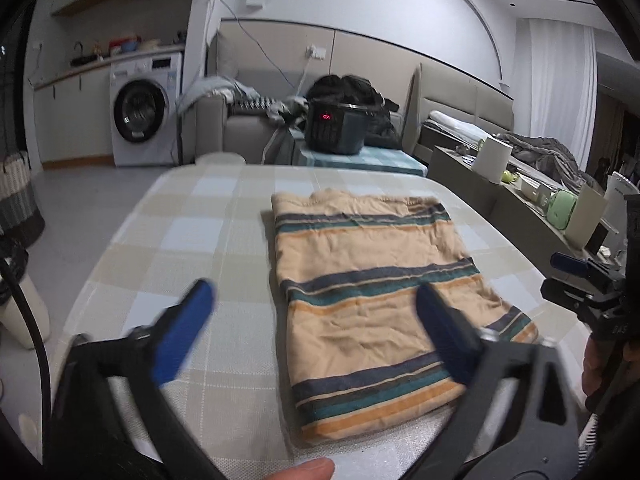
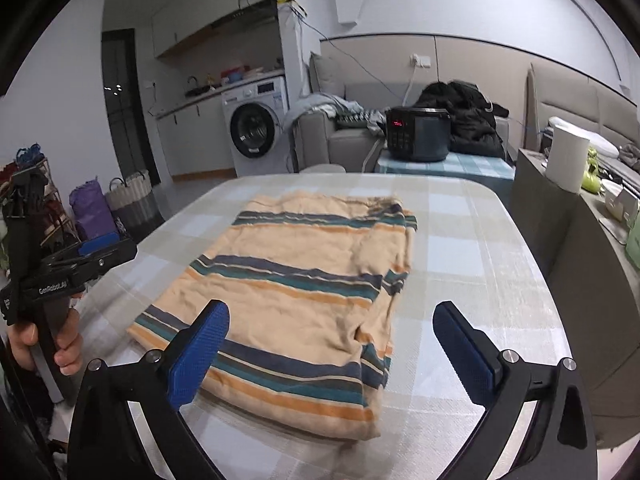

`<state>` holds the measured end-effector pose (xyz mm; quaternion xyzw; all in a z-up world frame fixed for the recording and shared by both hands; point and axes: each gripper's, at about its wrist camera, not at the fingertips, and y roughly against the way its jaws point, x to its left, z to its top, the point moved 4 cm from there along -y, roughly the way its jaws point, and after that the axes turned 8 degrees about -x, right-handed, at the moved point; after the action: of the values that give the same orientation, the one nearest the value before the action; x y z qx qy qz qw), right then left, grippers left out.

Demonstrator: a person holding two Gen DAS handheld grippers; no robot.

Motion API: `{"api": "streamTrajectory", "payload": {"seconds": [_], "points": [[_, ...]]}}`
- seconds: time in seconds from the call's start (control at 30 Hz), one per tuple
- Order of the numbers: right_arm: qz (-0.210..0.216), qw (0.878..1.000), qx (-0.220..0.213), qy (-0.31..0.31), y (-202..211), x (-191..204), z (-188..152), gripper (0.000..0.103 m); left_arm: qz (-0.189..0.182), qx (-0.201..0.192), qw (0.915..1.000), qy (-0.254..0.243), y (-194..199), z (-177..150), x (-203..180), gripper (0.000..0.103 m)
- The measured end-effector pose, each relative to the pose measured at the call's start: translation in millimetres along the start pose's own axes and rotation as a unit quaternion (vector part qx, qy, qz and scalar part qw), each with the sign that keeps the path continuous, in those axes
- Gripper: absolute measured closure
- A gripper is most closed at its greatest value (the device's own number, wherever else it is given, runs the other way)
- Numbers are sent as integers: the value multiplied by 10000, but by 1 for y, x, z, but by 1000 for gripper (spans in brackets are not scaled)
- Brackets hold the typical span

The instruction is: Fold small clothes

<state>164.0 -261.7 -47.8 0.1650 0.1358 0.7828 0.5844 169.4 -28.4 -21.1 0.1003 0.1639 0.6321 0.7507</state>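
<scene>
Blue-padded jaws of the left gripper [image 1: 312,320] and right gripper [image 2: 332,348] stand wide apart, empty — nothing between them. Beyond lies the folded striped garment [image 2: 296,292], flat on the checked tablecloth [image 2: 480,264] — untouched by either gripper.

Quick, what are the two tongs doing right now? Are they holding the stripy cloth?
Left tongs: open, holding nothing.
Right tongs: open, holding nothing.
Stripy cloth: folded on the table.

A table [image 2: 460,248] under a pale checked cloth carries one striped garment [image 2: 296,292], apparently folded flat, near its middle.
</scene>
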Motion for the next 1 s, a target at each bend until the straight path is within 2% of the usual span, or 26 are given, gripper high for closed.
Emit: {"api": "streamTrajectory", "payload": {"seconds": [0.23,0.47,0.77,1.0], "points": [[308,9984,-474,66,14,9,1,0,-125,-141,9997,-136,10,-4,-20,1],[435,9974,-552,186,19,14,-9,0,-169,-241,9986,-436,11,-14,-40,1],[451,9956,-817,90,27,10,-12,0,-150,-158,9974,-681,10,-30,-52,1],[347,9943,-963,312,32,18,-12,0,-138,-163,9973,-701,11,-30,-52,1]]}}
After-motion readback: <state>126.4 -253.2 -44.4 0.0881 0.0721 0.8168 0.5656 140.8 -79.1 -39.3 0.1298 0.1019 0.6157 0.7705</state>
